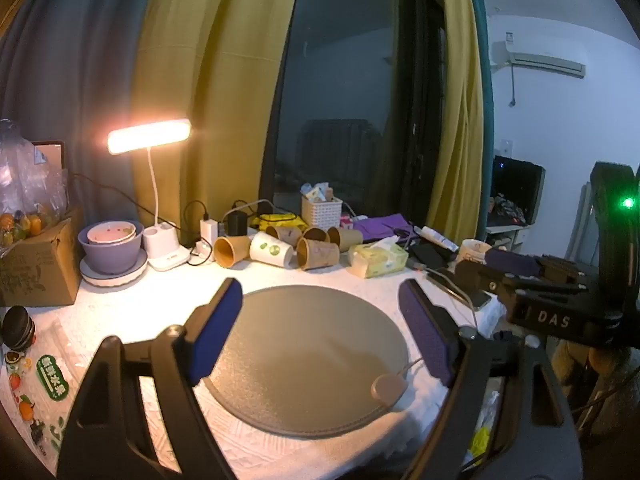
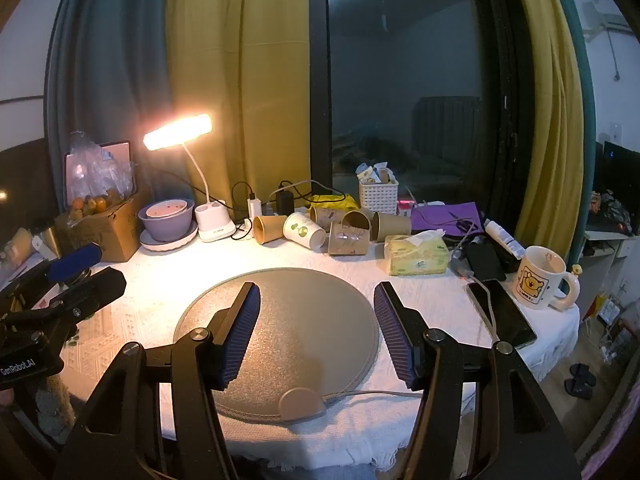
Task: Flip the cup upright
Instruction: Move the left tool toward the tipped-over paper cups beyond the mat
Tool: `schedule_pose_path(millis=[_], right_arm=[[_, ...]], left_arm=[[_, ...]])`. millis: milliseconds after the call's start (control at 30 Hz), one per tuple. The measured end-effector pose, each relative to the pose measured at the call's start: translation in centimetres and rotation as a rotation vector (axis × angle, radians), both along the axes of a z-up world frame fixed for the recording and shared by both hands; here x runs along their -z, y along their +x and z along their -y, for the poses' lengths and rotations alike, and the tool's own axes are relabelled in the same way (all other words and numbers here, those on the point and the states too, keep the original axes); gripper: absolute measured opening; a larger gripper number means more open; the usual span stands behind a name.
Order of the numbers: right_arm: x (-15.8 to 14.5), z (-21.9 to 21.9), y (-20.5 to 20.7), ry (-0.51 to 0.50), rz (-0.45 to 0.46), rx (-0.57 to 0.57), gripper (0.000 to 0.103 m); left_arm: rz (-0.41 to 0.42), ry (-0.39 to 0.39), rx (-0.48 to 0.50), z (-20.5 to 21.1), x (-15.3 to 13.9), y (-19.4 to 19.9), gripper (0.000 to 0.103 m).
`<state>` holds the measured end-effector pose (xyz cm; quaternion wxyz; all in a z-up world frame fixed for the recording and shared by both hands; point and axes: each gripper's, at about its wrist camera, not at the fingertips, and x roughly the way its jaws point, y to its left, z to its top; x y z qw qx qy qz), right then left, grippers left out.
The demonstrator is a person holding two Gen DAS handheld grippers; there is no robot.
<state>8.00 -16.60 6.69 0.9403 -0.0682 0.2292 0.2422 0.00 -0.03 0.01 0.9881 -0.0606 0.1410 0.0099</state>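
**Operator:** Where does the cup lie relative to your grippers?

**Guide:** Several paper cups [image 2: 348,238] lie on their sides in a cluster at the far edge of the tabletop [image 2: 152,280], beyond the round grey mat [image 2: 304,320] and just left of the tissue pack [image 2: 418,256]. None of them stands upright. You hold nothing: the left gripper [image 1: 320,320] has its jaws spread wide and empty, and so does the right gripper [image 2: 316,328]. Both hover over the near part of the mat, well apart from the cups.

**Operator:** Which cup, and which hand?

**Guide:** The white cup with green dots [image 2: 305,230] lies with its long axis running left to right, mouth toward the left. The brown cup [image 2: 267,229] beside it points its mouth toward you. The cluster sits straight ahead of both grippers, so neither is clearly nearer. Judge the approach as forward and across the mat, jaws closing across the cup's wall, not along its axis.
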Motion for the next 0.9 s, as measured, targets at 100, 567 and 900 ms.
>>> schedule_pose_path(millis=[100,567,900], right_arm=[[-0.2,0.0,0.1,0.0,-0.001,-0.001,0.062],[1.9,-1.0,5.2,-0.036,-0.059,0.016,0.062],[3.8,-0.7,12.2,-0.052,-0.124,0.044,0.062]], left_arm=[[0.01,0.014,0.002,0.1,-0.2,0.0,0.082],[-0.108,0.16,0.1,-0.4,0.7,7.8,0.082],[-0.194,0.255,0.164,-0.4,2.5,16.0,0.082]])
